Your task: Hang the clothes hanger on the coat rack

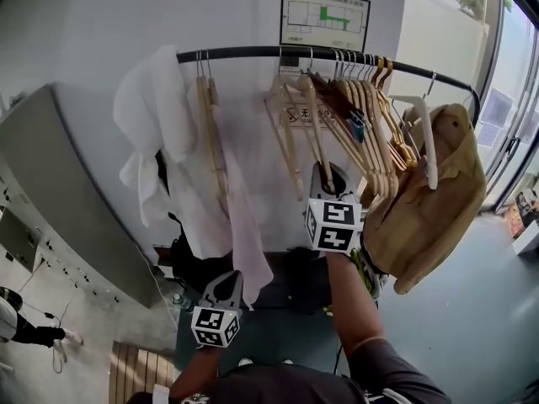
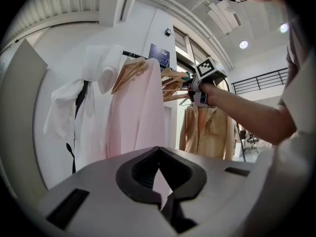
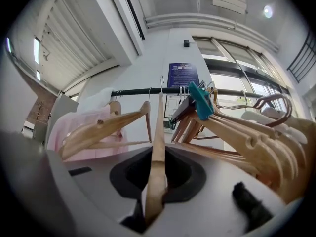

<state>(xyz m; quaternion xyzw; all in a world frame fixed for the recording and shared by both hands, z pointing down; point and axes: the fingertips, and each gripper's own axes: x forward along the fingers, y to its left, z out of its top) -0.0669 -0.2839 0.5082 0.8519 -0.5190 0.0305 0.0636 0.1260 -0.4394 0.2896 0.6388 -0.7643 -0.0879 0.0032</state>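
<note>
A black coat rack rail (image 1: 253, 53) runs across the top of the head view. My right gripper (image 1: 327, 179) is raised below it, shut on the lower arm of a wooden hanger (image 1: 313, 116). The hanger's metal hook reaches up to the rail; whether it rests on it is unclear. In the right gripper view the held hanger (image 3: 157, 147) rises straight from my right gripper (image 3: 156, 194) to the rail (image 3: 143, 92). My left gripper (image 1: 226, 283) is lower and to the left, beside a pink shirt's hem. In its own view my left gripper (image 2: 159, 152) has its tips together with nothing gripped.
A white cloth (image 1: 156, 116) and the pink shirt (image 1: 244, 242) hang at the left of the rail. Several wooden hangers (image 1: 370, 133) crowd the right part, one with a teal clip (image 3: 201, 101). A tan shirt (image 1: 429, 209) hangs at the far right. A grey cabinet (image 1: 59, 192) stands left.
</note>
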